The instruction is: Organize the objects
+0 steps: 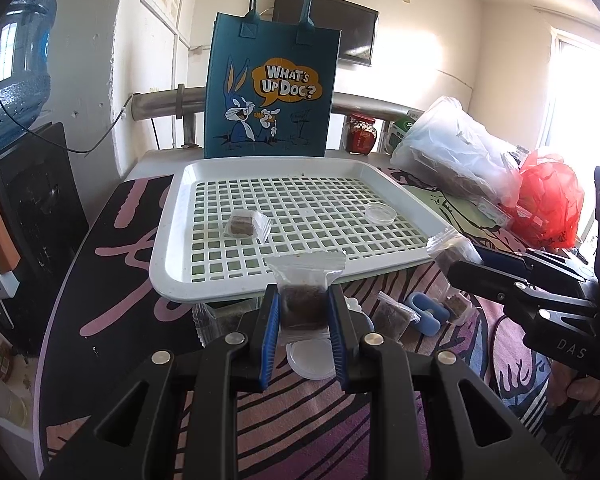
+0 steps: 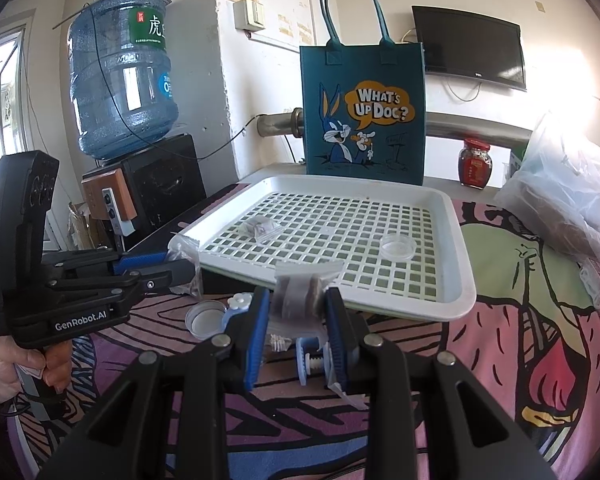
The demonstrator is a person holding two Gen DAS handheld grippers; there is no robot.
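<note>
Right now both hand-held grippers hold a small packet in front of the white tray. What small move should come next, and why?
Probably carry the left hand-held gripper forward over the white tray and release its packet there. One packet already lies on the grid, and free space remains beside it.

A clear zip pouch holding a brown block (image 1: 303, 304) stood upright, pinched between the blue pads of the left gripper (image 1: 304, 322) above the table in front of the white grid tray (image 1: 172, 280). A second like pouch (image 2: 298, 300), crumpled and tilted, was clamped in the right gripper (image 2: 298, 334). Inside the tray, a third pouch (image 1: 247, 225) lay flat at left and a clear round lid (image 1: 381, 212) at right, well apart; further pouches (image 1: 392, 314) lay on the table near the tray's front edge.
</note>
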